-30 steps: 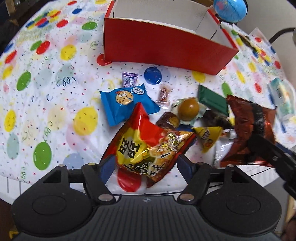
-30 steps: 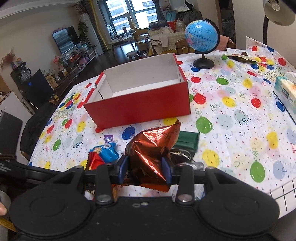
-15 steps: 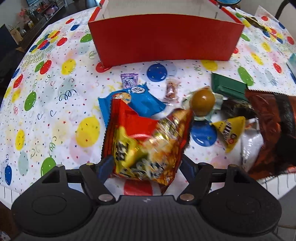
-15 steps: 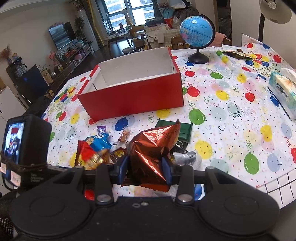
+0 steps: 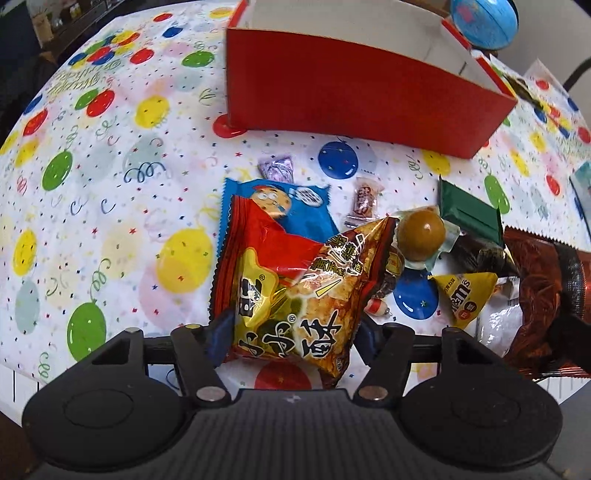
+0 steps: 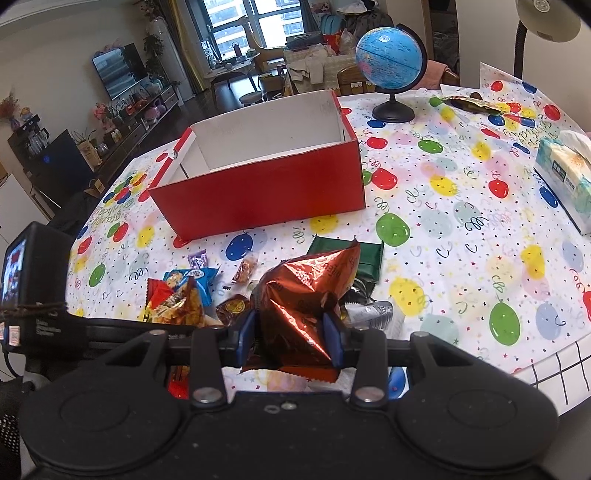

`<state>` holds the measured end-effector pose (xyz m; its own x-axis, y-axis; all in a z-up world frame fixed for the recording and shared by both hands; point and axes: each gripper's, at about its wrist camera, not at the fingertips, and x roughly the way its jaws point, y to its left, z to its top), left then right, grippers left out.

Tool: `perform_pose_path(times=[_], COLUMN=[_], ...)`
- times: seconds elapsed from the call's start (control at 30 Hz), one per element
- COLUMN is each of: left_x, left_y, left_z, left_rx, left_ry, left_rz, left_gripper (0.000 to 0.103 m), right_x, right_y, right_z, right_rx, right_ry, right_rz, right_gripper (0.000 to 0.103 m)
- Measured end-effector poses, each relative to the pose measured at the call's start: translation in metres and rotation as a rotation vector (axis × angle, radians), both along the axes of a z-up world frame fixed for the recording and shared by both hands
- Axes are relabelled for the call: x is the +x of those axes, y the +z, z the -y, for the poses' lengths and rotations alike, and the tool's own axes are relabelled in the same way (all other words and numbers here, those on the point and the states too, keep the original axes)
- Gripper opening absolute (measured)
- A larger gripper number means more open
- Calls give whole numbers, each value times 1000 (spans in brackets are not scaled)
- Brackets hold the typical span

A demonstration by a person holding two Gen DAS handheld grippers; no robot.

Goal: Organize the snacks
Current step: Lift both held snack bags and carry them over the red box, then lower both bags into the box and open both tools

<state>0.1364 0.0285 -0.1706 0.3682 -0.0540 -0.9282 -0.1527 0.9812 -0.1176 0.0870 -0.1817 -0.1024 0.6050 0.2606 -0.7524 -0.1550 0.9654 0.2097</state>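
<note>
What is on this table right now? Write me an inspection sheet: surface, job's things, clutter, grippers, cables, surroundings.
Surface: table under a balloon-print cloth.
Job's things: red box, open, nothing seen inside; loose snacks in front of it, among them a blue cookie packet, a green packet, a yellow candy pouch and a round brown sweet.
Clutter: globe, tissue pack, wrapper at the far edge.
Grippers: left gripper shut on the red and yellow chip bag; right gripper shut on the copper foil bag.
Cables: nothing seen.
Surroundings: living room with a television, windows and a lamp.
</note>
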Motion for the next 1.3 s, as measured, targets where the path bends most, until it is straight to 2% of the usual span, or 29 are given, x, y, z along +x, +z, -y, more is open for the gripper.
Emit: perform_pose_path(times=[0.13,0.3,0.57,0.93,1.3], left_x=[-6,-16,-9,48,125], left_y=[9,38,92,128,127], left_z=[-13,-20,-18,-20,-20], left_rx=[-26,-35,-26,4,38], left_ry=[28,29,-13,-58,-112], left_rz=[11,69,210,307,313], left_gripper=[63,63,63,64,64], right_x=[0,1,19,80,159], right_y=[2,9,36,59,59], right_z=[0,-2,-10,-25,-46], right_rx=[7,30,46,20,-1], right_ry=[-9,-6,19,27,17], right_rz=[7,27,103,164,173], right_gripper=[38,38,38,38,38])
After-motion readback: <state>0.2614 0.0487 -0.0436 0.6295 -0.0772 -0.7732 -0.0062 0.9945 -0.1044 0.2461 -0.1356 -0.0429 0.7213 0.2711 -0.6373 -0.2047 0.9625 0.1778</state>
